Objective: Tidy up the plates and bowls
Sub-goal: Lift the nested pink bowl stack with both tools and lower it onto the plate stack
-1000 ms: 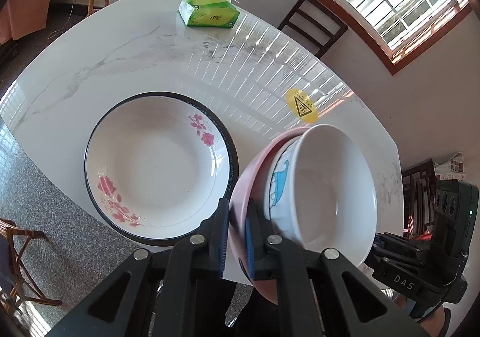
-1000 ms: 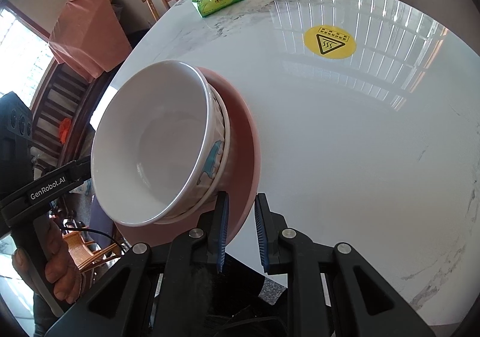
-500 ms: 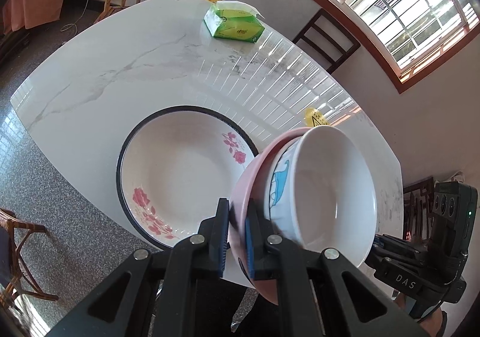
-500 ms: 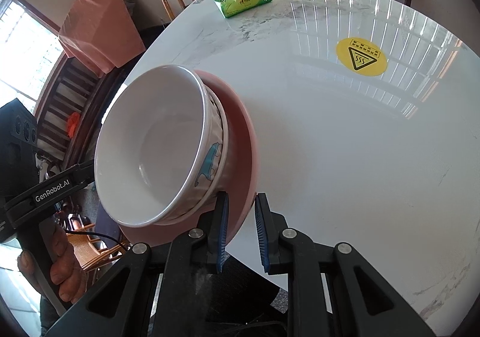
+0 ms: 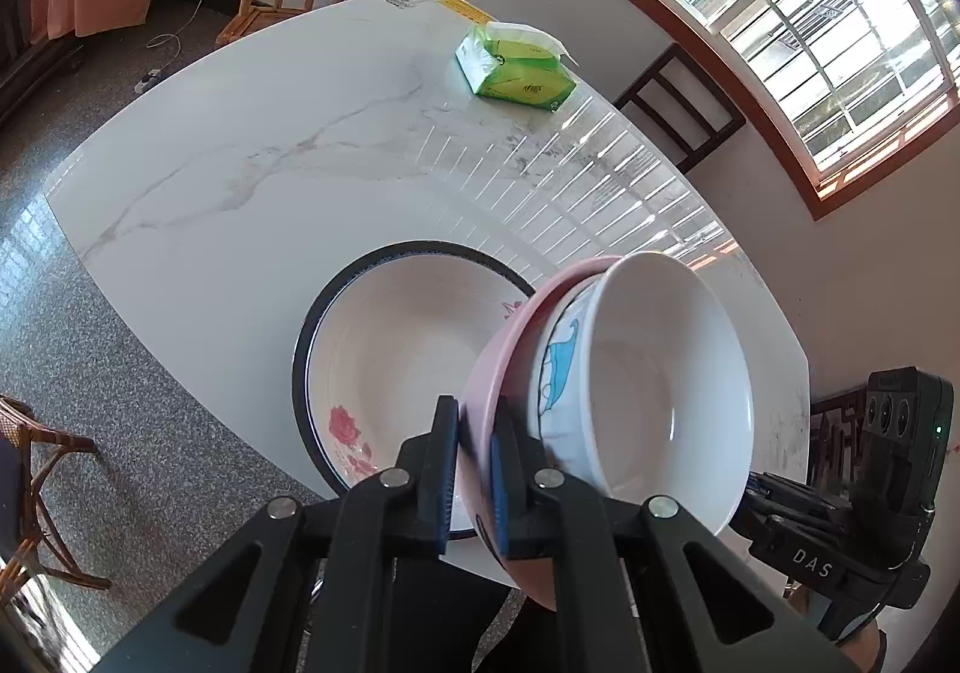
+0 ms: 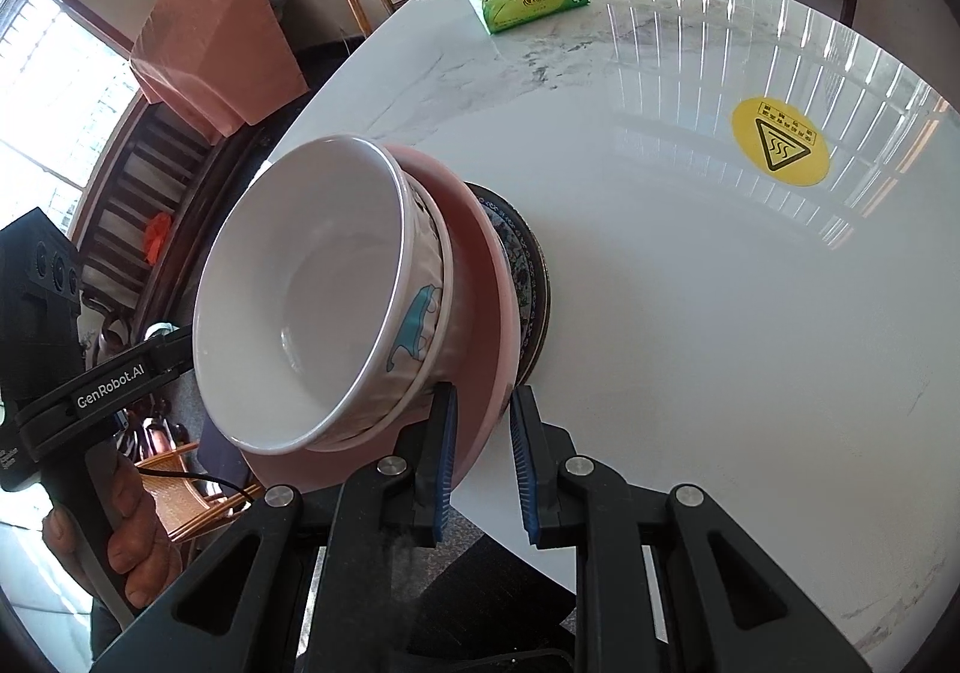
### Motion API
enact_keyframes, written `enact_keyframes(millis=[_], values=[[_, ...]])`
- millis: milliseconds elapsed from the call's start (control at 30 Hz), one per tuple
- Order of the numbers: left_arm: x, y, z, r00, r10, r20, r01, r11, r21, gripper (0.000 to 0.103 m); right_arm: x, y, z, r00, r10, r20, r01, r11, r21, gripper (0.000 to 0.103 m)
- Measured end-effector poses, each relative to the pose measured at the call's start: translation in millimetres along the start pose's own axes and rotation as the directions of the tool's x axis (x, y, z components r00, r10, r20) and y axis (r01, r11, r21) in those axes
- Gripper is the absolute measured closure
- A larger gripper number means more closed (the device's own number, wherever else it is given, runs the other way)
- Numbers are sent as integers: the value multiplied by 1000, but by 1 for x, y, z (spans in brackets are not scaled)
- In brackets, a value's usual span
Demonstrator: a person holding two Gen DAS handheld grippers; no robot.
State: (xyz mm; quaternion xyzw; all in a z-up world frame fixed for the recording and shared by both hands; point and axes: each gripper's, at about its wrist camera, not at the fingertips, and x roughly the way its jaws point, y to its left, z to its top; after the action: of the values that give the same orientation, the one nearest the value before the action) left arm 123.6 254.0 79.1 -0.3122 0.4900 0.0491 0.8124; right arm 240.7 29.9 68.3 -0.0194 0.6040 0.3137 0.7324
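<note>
1. The left claw [image 5: 474, 469] is clamped on the rim of a shallow pink plastic plate [image 5: 498, 367].
2. The right claw [image 6: 480, 463] is clamped on the opposite rim of that plate [image 6: 480, 277].
3. A white bowl with a blue whale drawing [image 5: 660, 379] sits in the plate, tilted.
4. Below lies a black-rimmed white dish with pink roses [image 5: 390, 373] on the white marble bench [image 5: 270, 163].
5. A green tissue pack [image 5: 516, 73] lies at the bench's far edge.

Both grippers point steeply downward side by side, the left gripper [image 5: 469, 469] clamped tight and the right gripper [image 6: 482, 463] nearly closed, a bare hand [image 6: 129, 541] wrapped around the left one's handle.
</note>
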Motion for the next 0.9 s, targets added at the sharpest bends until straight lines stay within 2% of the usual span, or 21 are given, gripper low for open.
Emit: enact_keyframes(millis=[900], values=[[21, 46, 17, 1000, -1, -23, -1, 997, -75, 95, 27, 17, 15, 999, 16, -38, -16, 1000, -4, 83]])
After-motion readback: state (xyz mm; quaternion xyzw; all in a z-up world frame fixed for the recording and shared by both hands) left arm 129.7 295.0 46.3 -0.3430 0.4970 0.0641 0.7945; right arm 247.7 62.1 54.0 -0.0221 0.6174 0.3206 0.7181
